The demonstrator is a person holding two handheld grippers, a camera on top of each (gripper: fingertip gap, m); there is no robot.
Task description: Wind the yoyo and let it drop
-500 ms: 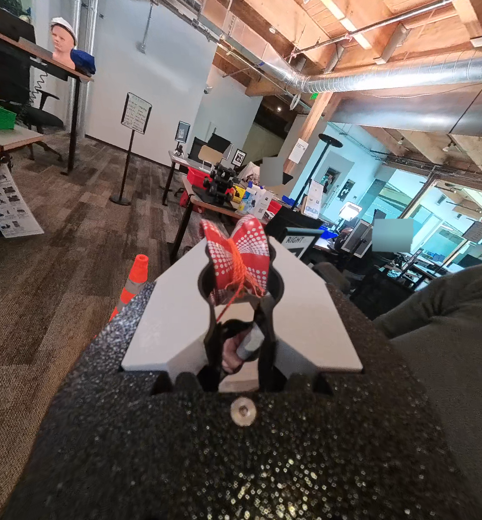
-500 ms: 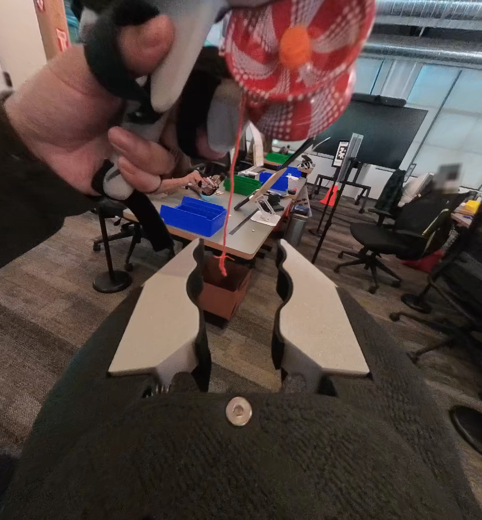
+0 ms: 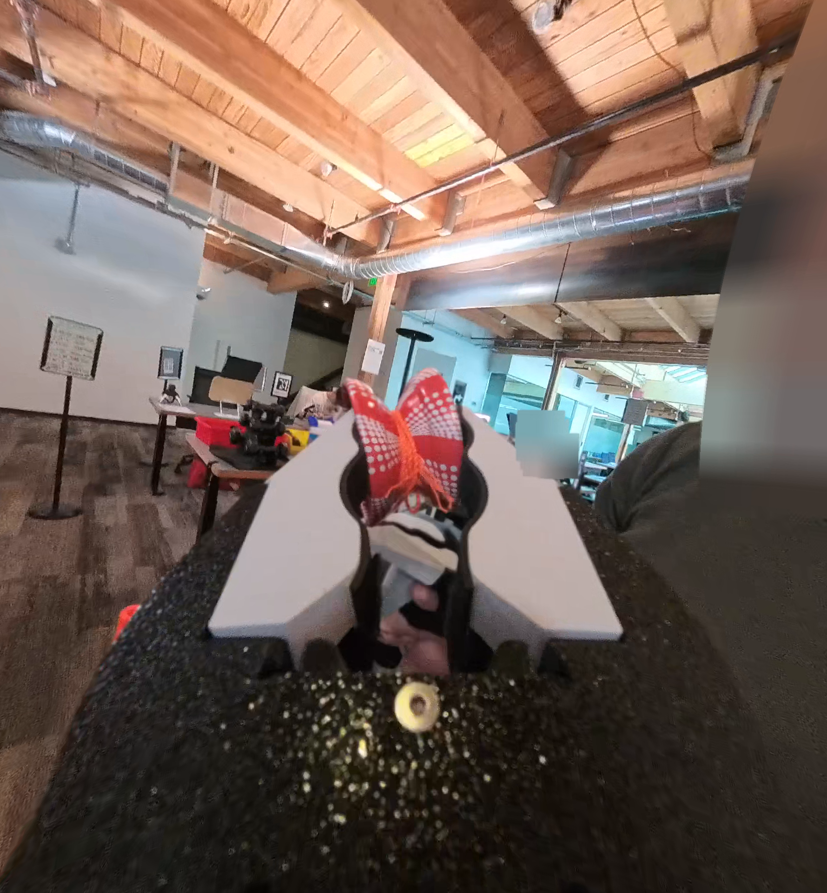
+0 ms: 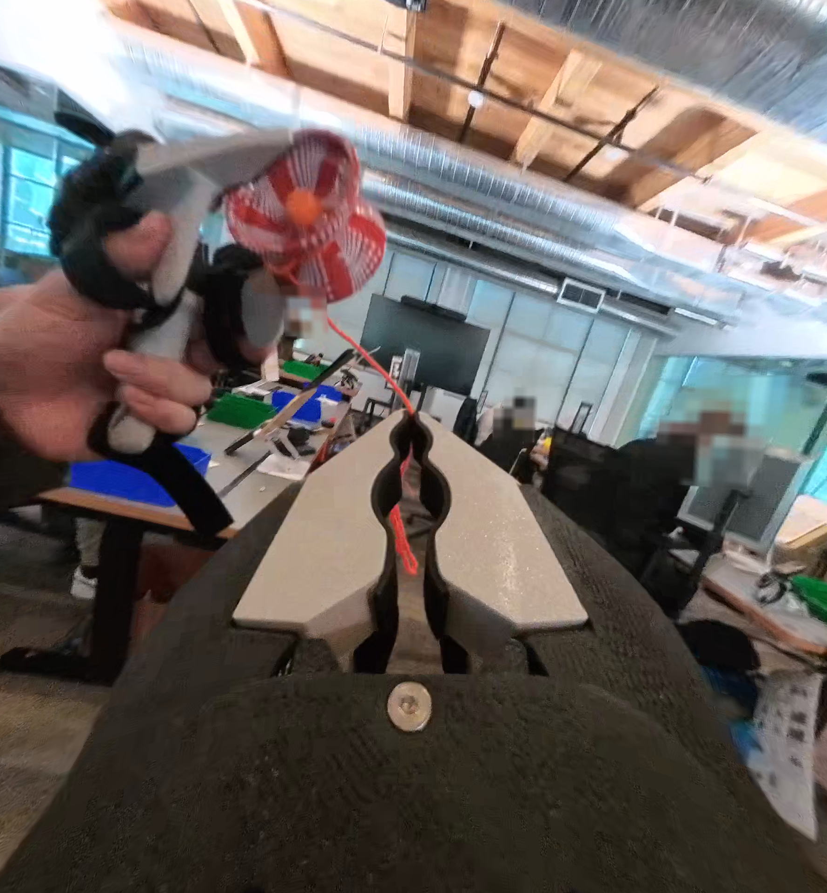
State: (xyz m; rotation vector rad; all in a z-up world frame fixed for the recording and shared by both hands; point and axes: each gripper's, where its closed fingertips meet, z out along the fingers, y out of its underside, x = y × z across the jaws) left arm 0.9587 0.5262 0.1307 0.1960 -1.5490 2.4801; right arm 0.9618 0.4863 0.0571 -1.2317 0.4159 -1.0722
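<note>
Left fingers grip yoyo | right fingers pinch string, blurred

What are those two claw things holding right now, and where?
The left gripper clamps the red yoyo across its two halves; the right gripper pinches the orange string at its fingers' tips.

Overhead, wooden ceiling beams run above a silver duct. A sign on a black stand rises from the carpet beside the white wall. Farther off, a surface carries a red bin. Across the room, blue bins and green bins sit near a dark screen.
</note>
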